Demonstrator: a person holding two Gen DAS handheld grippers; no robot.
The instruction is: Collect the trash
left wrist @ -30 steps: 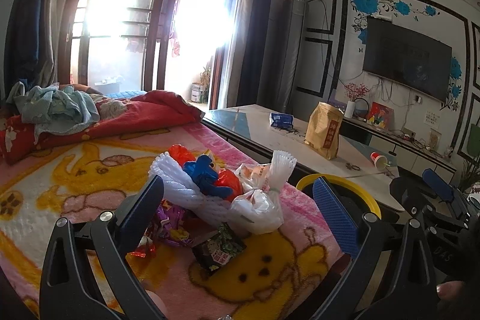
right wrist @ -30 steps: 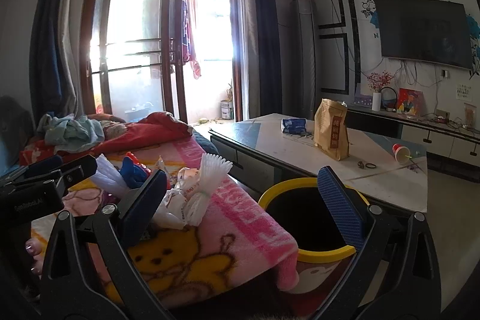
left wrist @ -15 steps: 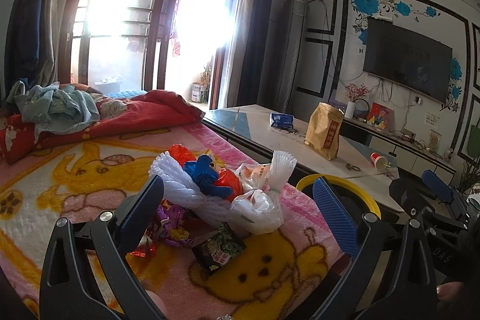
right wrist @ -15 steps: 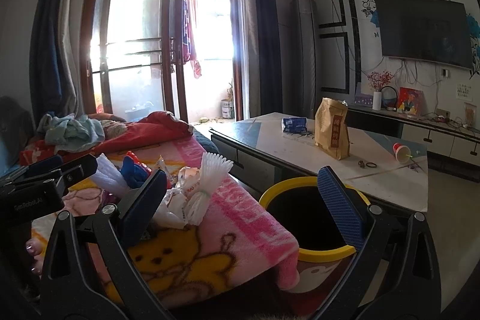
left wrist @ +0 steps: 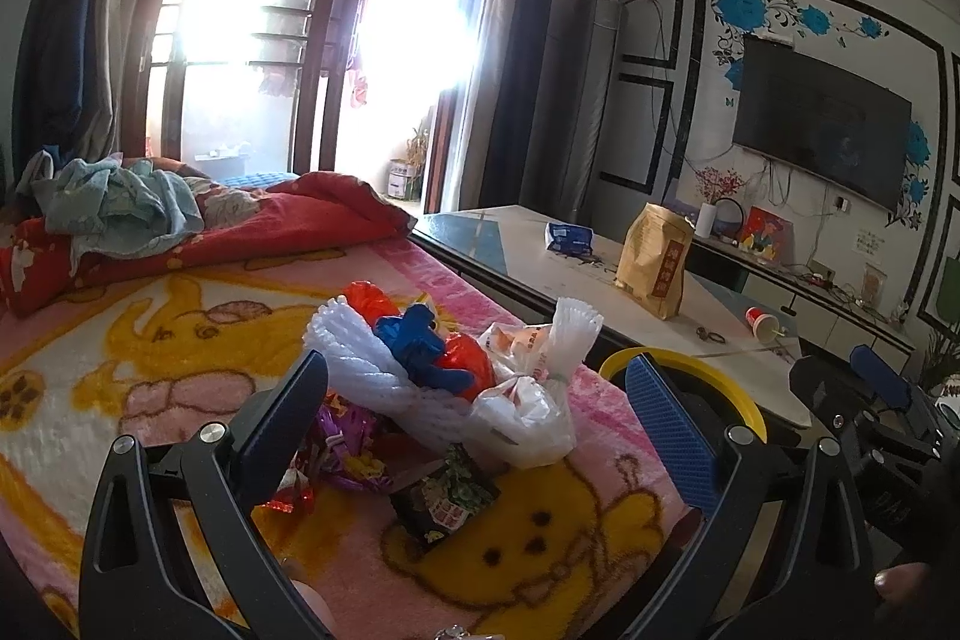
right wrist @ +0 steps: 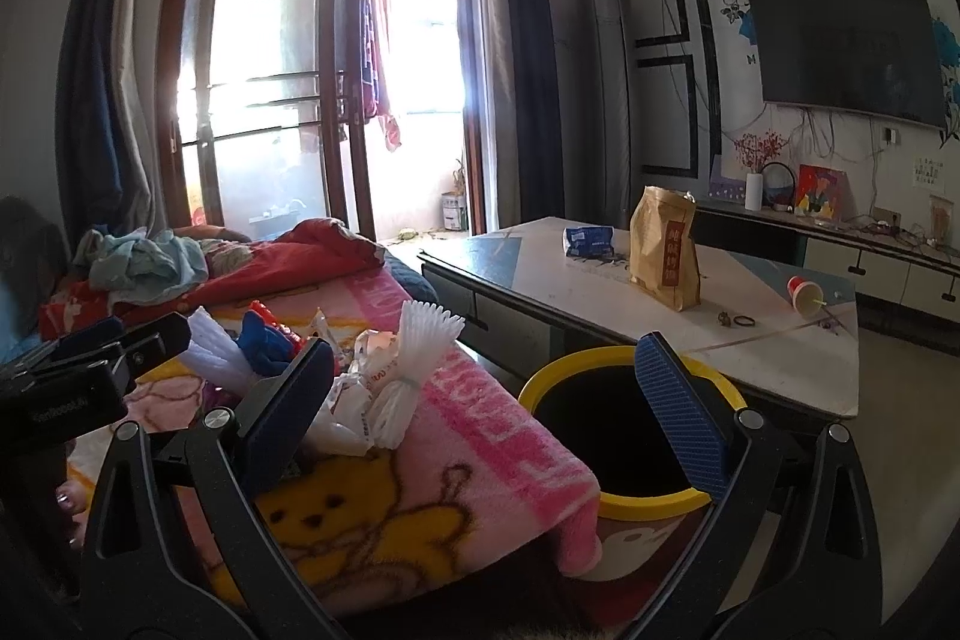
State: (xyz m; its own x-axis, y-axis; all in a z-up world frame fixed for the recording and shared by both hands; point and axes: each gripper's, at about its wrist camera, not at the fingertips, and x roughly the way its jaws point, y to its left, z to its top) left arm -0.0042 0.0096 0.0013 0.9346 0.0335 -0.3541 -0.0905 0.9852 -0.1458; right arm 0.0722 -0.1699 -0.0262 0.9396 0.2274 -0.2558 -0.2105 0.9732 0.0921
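While both grippers hang over the bed edge, neither holds anything. Left gripper [left wrist: 477, 418]: jaws wide apart, empty, aimed at the trash pile [left wrist: 444, 370] on the pink blanket [left wrist: 150, 340]. Right gripper [right wrist: 486, 400]: jaws also wide apart, empty, w/ its left finger in front of the pile and its right finger in front of the bin [right wrist: 624, 436].

Pile contents, left-wrist view: white foam net [left wrist: 360, 358] w/ a blue wrapper [left wrist: 420, 346] and red bag [left wrist: 474, 364] on top, white plastic bag [left wrist: 522, 412] just beside on the right, another white foam net [left wrist: 573, 334] standing up behind it. Purple wrapper [left wrist: 345, 436] lies under the left side of the pile, near the left finger. Dark snack packet [left wrist: 447, 496] lies flat on the blanket, in front of the pile, touching it or nearly so – can't tell.

Bin: black w/ yellow rim, on the floor just beside the bed corner, between bed and table [right wrist: 600, 292]. Inside looks dark, contents not readable.

On the table, well apart from the pile: brown paper bag [right wrist: 663, 250] upright, blue packet [right wrist: 585, 241] flat, red cup [right wrist: 804, 292] tipped on its side near the far edge.

Red quilt [left wrist: 240, 232] and crumpled clothes [left wrist: 120, 208] at the far end of the bed. Fingertip visible at bottom right of the left-wrist view, on the right gripper's handle.
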